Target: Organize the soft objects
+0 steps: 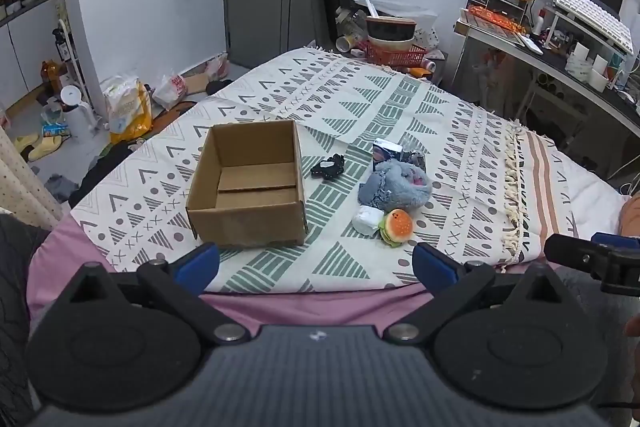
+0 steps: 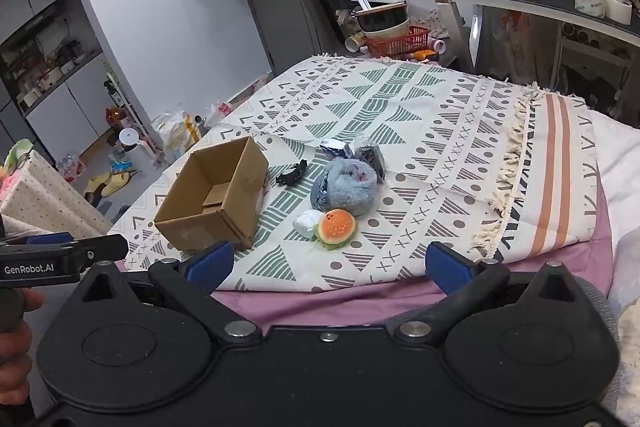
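Cardboard box sat open-topped and empty on the patterned blanket spread over the bed, toward the blanket's left side and close to its near edge. Soft things lay clustered to the right of the box, apart from it: a fluffy grey-blue plush in the middle of the group, a burger toy nearest the blanket's near edge, and a small white squishy block touching the burger toy on its left. A black scrunchie-like item lay alone between the box and the plush. Behind the plush, toward the far edge, rested a small dark packet and a clear-wrapped dark bundle, both right against the plush. The left gripper hung over the pink sheet at the near edge of the bed, its blue-padded tongs spread wide and holding nothing. The right gripper hovered likewise at the near edge, further right, tongs wide and empty. Neither touched any object.
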Demonstrator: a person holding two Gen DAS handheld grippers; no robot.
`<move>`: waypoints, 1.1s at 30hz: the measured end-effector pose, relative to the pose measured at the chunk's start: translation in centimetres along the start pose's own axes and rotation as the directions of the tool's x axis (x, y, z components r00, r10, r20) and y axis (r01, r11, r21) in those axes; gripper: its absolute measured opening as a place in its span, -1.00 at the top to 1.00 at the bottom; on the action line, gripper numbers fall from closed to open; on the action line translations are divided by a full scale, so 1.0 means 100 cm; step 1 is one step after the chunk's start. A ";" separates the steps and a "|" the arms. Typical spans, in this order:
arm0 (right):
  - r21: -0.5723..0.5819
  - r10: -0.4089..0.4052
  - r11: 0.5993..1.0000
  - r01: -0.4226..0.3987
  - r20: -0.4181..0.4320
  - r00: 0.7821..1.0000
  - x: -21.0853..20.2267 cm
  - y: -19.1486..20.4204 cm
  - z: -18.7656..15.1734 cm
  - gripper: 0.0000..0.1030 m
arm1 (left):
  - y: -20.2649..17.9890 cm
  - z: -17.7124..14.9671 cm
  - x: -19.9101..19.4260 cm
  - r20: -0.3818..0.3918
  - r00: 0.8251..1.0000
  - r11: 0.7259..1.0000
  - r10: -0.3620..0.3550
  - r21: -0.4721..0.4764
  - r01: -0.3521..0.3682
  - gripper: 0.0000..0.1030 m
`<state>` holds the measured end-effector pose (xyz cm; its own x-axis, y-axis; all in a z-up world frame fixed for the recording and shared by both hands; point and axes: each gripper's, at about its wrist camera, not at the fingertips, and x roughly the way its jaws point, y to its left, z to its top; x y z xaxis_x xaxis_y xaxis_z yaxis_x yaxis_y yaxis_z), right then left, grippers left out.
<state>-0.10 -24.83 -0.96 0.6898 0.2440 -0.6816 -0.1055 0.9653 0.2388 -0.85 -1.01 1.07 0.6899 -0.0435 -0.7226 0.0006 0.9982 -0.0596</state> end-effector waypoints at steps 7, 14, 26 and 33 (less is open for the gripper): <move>0.008 0.005 1.000 -0.005 0.003 1.000 -0.004 -0.002 0.002 -1.00 | -0.002 0.001 -0.004 0.004 1.000 1.000 -0.019 -0.004 0.019 -0.98; 0.001 0.010 1.000 -0.010 0.004 1.000 -0.004 -0.003 -0.001 -1.00 | -0.002 -0.001 -0.005 0.009 1.000 1.000 -0.021 -0.001 0.021 -0.98; 0.003 0.002 1.000 -0.002 0.004 1.000 -0.003 -0.002 -0.005 -1.00 | -0.005 -0.001 -0.007 0.012 1.000 1.000 -0.023 0.007 0.023 -0.98; 0.008 -0.006 1.000 0.006 0.002 1.000 -0.002 -0.006 -0.005 -1.00 | -0.006 -0.001 -0.008 0.009 1.000 1.000 -0.022 0.009 0.022 -0.98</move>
<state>-0.57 -25.44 -1.29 0.6922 0.2377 -0.6815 -0.0957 0.9661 0.2398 -1.46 -1.61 1.56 0.6960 -0.0648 -0.7151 0.0220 0.9974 -0.0689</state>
